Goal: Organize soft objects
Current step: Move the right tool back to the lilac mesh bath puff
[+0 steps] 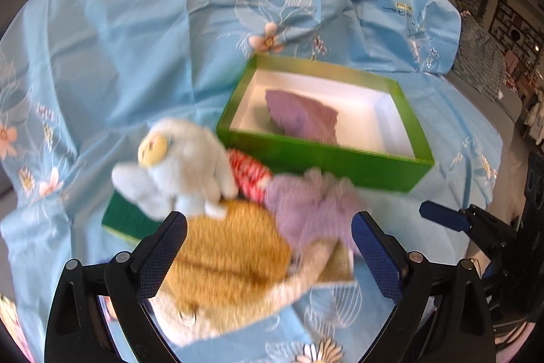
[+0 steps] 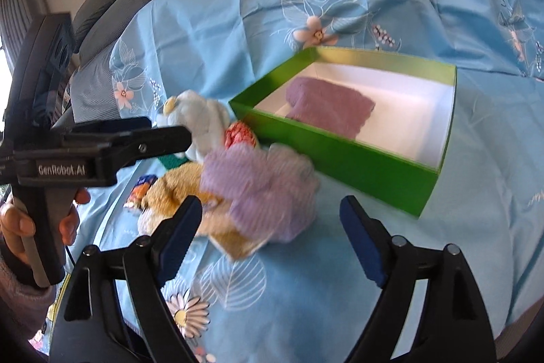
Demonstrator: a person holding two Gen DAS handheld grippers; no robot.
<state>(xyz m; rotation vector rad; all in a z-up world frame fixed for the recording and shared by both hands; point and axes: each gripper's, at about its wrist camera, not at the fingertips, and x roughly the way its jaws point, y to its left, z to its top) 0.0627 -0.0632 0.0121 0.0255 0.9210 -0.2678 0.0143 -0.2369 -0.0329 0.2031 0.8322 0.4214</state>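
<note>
A pile of soft things lies on the blue sheet in front of a green box [image 1: 319, 155] [image 2: 340, 152]. The pile holds a tan plush [image 1: 231, 254] [image 2: 173, 189], a white-blue plush [image 1: 183, 165] [image 2: 204, 118], a red-white knit item [image 1: 250, 174] [image 2: 239, 133], a lilac mesh puff [image 1: 312, 203] [image 2: 258, 189] and a green sponge [image 1: 125, 216]. A purple cloth [image 1: 302, 116] [image 2: 329, 108] lies inside the box. My left gripper [image 1: 268, 254] is open, its fingers either side of the tan plush. My right gripper [image 2: 272, 240] is open, just before the lilac puff.
The blue flowered sheet [image 1: 119, 56] [image 2: 306, 278] covers a grey sofa. The right gripper's finger [image 1: 442, 218] shows at the right of the left wrist view; the hand-held left gripper [image 2: 102, 152] is at the left of the right wrist view. A small colourful packet [image 2: 139, 189] lies by the tan plush.
</note>
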